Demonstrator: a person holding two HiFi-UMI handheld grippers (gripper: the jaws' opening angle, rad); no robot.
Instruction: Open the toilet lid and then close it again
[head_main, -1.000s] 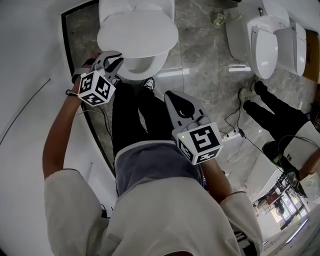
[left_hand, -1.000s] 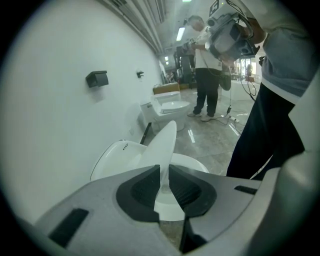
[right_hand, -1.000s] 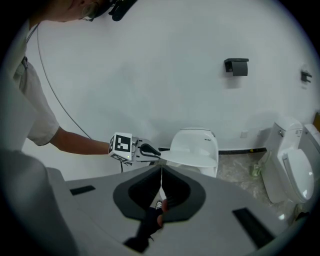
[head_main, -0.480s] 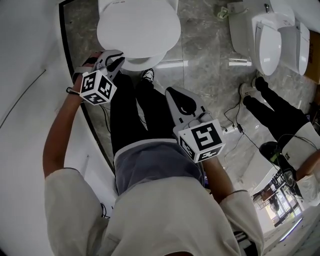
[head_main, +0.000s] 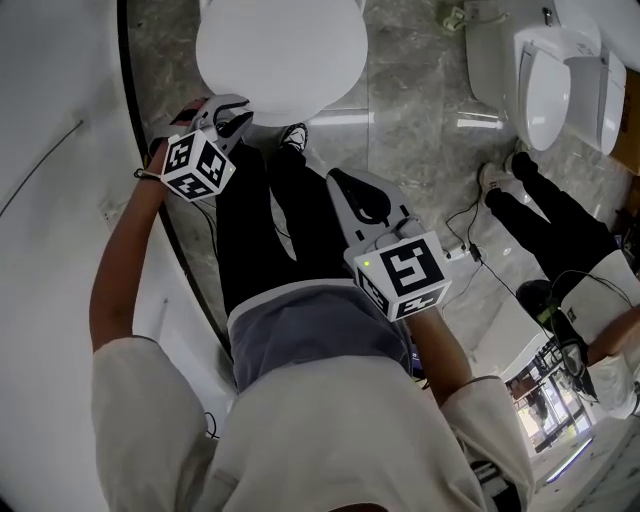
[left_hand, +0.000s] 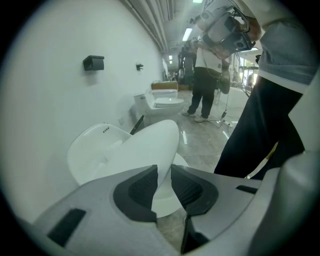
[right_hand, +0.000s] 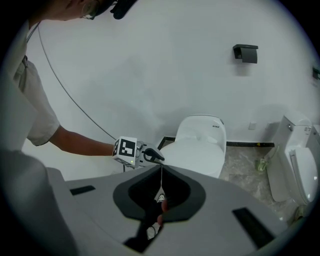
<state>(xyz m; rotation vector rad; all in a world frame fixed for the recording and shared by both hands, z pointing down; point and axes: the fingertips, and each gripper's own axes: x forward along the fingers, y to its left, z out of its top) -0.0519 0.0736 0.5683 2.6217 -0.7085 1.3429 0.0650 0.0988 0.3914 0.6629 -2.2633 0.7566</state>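
Left gripper (head_main: 232, 116): I am opening my jaws, with the toilet lid (head_main: 280, 50) rim lying between them, lid at 1 o'clock. Right gripper (head_main: 347, 182): jaws pressing together, at 5 o'clock.

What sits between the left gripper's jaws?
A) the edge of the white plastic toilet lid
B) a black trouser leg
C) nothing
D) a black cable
A: the left gripper view shows the edge of the white plastic toilet lid between the pads of the left gripper, whose jaws are opening.
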